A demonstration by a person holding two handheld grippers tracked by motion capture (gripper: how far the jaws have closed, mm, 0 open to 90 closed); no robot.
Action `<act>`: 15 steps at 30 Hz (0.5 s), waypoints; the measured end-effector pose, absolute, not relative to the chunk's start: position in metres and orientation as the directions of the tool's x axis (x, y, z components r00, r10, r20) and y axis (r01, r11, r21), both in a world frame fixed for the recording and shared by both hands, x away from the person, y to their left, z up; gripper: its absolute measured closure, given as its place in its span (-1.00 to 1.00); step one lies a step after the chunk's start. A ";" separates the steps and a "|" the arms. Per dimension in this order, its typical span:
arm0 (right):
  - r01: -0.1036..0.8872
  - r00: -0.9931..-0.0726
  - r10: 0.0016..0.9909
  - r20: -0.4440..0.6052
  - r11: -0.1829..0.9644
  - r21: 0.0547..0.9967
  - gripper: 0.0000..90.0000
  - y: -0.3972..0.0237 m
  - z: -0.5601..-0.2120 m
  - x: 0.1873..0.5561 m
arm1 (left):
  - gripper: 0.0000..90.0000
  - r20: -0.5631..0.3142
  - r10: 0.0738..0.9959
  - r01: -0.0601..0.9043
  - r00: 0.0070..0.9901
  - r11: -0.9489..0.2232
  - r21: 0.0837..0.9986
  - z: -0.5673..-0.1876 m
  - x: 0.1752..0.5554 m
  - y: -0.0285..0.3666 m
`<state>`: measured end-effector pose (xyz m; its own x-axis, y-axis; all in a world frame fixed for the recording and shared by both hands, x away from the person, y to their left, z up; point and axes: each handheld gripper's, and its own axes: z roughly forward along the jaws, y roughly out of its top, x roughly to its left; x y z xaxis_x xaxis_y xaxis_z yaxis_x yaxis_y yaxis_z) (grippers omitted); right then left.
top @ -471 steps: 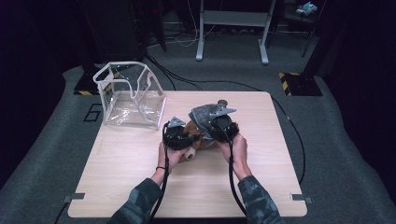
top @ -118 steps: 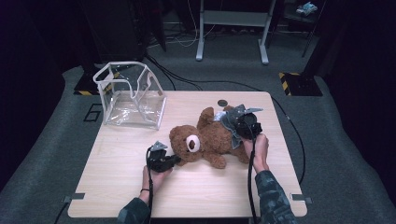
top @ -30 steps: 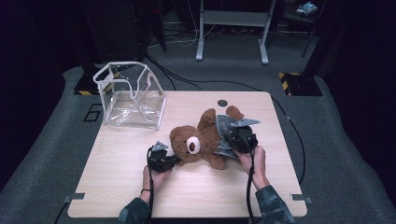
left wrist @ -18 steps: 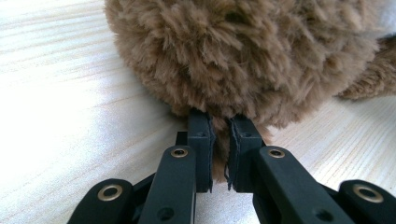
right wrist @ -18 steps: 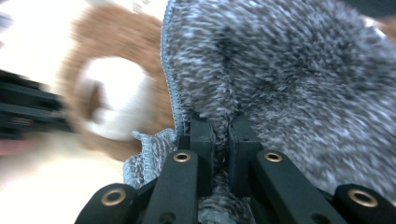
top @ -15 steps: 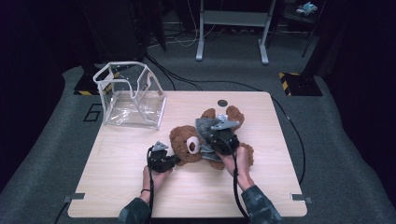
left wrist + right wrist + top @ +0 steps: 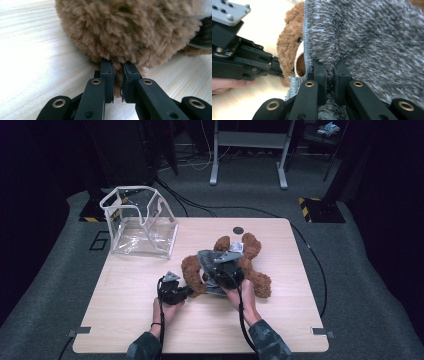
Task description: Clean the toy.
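Observation:
A brown teddy bear (image 7: 254,249) lies on the wooden table (image 7: 125,320). My left gripper (image 7: 189,291) is at the bear's left side. In the left gripper view it (image 7: 117,67) is shut on a tuft of the bear's fur (image 7: 125,30). My right gripper (image 7: 215,272) is over the bear's middle, shut on a grey knitted garment (image 7: 206,257). In the right gripper view its jaws (image 7: 329,70) pinch the garment (image 7: 367,37), which drapes beside the bear's face (image 7: 287,50). The garment hides part of the bear's head. The left gripper's body (image 7: 244,60) shows there too.
A clear plastic bag with a white rim (image 7: 140,222) stands open at the table's back left. A small black disc (image 7: 238,230) lies near the back edge. Cables trail from both grippers off the table's front and right side.
My right gripper has carried the grey garment leftward and a little down, from the bear's body to over its head. The left gripper has stayed put on the fur.

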<state>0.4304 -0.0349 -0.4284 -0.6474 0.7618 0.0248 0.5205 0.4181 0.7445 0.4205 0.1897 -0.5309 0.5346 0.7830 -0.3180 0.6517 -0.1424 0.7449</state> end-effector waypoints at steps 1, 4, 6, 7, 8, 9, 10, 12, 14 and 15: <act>0.522 -0.645 0.764 0.013 0.428 0.737 0.85 -0.031 -0.431 0.431 | 0.81 -0.314 0.783 0.650 0.536 -0.146 0.746 -0.531 0.421 0.190; 0.564 -0.612 0.790 0.030 0.410 0.717 0.86 -0.036 -0.446 0.441 | 0.81 -0.315 0.783 0.651 0.537 -0.147 0.745 -0.531 0.420 0.190; 0.588 -0.601 0.796 0.065 0.386 0.711 0.86 -0.044 -0.455 0.446 | 0.80 -0.316 0.780 0.648 0.540 -0.146 0.747 -0.531 0.421 0.190; 0.596 -0.596 0.799 0.077 0.376 0.709 0.86 -0.046 -0.457 0.446 | 0.79 -0.318 0.781 0.648 0.538 -0.142 0.748 -0.531 0.421 0.190; 0.594 -0.596 0.799 0.076 0.376 0.711 0.86 -0.046 -0.457 0.445 | 0.77 -0.319 0.777 0.650 0.543 -0.148 0.745 -0.531 0.421 0.191; 0.585 -0.602 0.797 0.058 0.390 0.711 0.86 -0.045 -0.456 0.445 | 0.72 -0.318 0.777 0.648 0.543 -0.146 0.748 -0.531 0.421 0.191; 0.585 -0.600 0.798 0.052 0.394 0.709 0.86 -0.044 -0.456 0.445 | 0.64 -0.321 0.777 0.647 0.542 -0.141 0.749 -0.530 0.421 0.191; 0.590 -0.600 0.797 0.062 0.389 0.708 0.86 -0.045 -0.455 0.446 | 0.36 -0.320 0.779 0.644 0.540 -0.136 0.753 -0.529 0.421 0.194; 0.596 -0.600 0.797 0.075 0.382 0.706 0.86 -0.046 -0.455 0.447 | 0.18 -0.327 0.785 0.642 0.526 -0.114 0.758 -0.527 0.419 0.200; 0.594 -0.600 0.796 0.073 0.383 0.707 0.86 -0.046 -0.455 0.447 | 0.11 -0.326 0.793 0.639 0.514 -0.100 0.763 -0.526 0.418 0.202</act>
